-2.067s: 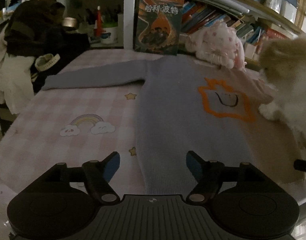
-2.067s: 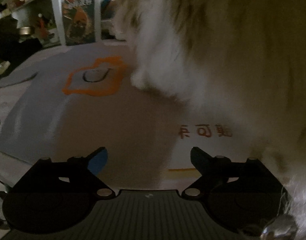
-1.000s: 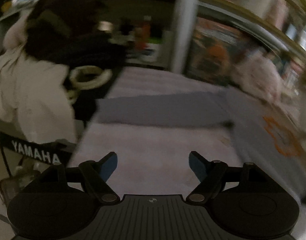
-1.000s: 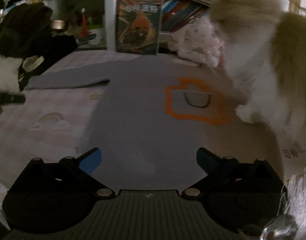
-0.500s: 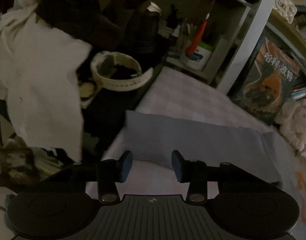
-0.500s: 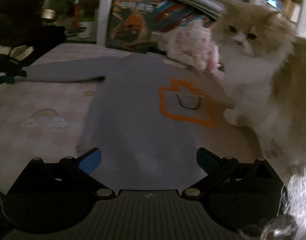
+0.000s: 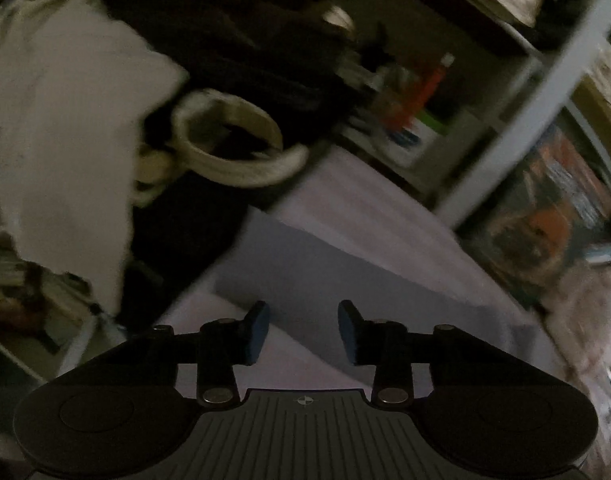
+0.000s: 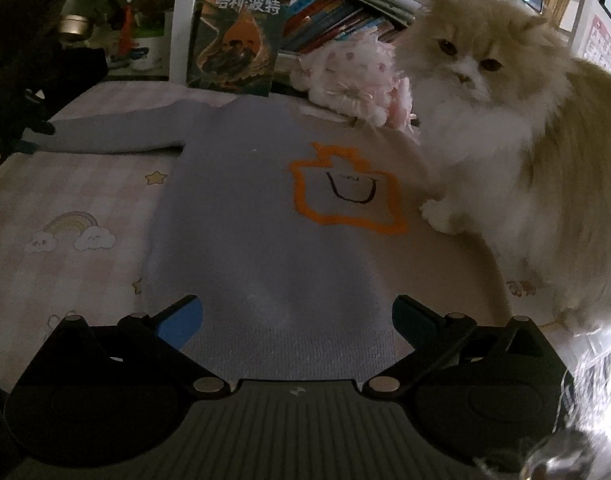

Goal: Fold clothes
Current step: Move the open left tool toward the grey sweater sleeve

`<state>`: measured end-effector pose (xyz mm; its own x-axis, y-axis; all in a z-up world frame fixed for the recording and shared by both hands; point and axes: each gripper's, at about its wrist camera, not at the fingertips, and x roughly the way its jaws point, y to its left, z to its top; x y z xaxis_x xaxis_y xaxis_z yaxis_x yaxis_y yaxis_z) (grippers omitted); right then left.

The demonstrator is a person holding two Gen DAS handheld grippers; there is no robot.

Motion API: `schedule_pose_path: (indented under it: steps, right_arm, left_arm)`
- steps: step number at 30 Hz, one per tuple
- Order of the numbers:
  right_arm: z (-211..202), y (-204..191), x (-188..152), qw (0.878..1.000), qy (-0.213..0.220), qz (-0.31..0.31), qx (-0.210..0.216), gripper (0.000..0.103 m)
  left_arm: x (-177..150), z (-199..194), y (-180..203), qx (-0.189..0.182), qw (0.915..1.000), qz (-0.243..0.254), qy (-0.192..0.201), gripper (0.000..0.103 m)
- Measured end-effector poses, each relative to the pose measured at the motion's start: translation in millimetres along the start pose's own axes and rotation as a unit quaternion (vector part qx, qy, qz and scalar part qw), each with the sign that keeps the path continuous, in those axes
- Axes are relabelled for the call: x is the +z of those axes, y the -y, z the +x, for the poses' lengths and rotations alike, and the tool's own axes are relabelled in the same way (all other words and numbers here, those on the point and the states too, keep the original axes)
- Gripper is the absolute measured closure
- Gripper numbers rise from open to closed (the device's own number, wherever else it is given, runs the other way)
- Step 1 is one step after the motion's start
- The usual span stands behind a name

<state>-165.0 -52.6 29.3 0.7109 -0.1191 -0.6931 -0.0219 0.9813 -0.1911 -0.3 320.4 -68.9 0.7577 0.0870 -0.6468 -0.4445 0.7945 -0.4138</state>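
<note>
A grey-blue sweater [image 8: 265,216] with an orange outline motif lies flat on the pink checked sheet [image 8: 65,208]. Its left sleeve [image 8: 117,132] stretches out to the left. In the left wrist view the sleeve's cuff end [image 7: 297,268] lies just ahead of my left gripper [image 7: 303,330], which is partly open with the cloth's edge between the fingertips, not pinched. My right gripper [image 8: 297,316] is wide open and empty, over the sweater's hem. The left gripper [image 8: 29,120] shows as a dark shape at the cuff in the right wrist view.
A fluffy cream cat [image 8: 525,160] sits on the sweater's right side. A pink plush toy [image 8: 353,76] and a book [image 8: 237,36] stand at the back by the shelves. A pile of white and dark clothes [image 7: 65,120] is heaped at the left.
My left gripper has moved closer over the sleeve cuff, and its fingers have opened somewhat wider than half a second ago. The right gripper has stayed over the hem. The cat has turned its face towards the camera.
</note>
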Motion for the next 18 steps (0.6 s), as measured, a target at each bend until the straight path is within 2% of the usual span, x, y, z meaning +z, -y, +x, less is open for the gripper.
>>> schedule_pose_path:
  steps: [4, 6, 10, 13, 18]
  right_arm:
    - [0.4, 2.5, -1.2, 1.0, -0.005, 0.011, -0.004, 0.001]
    - [0.0, 1.8, -2.0, 1.0, -0.007, 0.01, -0.004, 0.001]
    - [-0.8, 1.3, -1.6, 1.0, -0.009, 0.004, -0.006, 0.001]
    - [-1.6, 2.5, -1.5, 1.0, -0.01, 0.005, -0.011, 0.001]
    - [-2.8, 4.5, -1.9, 1.0, -0.012, 0.008, -0.017, 0.001]
  left_arm:
    - [0.5, -6.2, -1.8, 0.029, 0.9986, 0.042, 0.015, 0.061]
    - [2.4, -8.3, -4.3, 0.046, 0.9973, 0.049, 0.031, 0.061]
    - [5.5, -2.6, -6.4, 0.038, 0.9977, 0.048, 0.028, 0.063]
    - [4.7, 4.3, -0.2, 0.014, 0.9987, 0.044, 0.02, 0.066]
    - [-3.5, 15.6, 14.6, -0.067, 0.9974, 0.019, -0.016, 0.066]
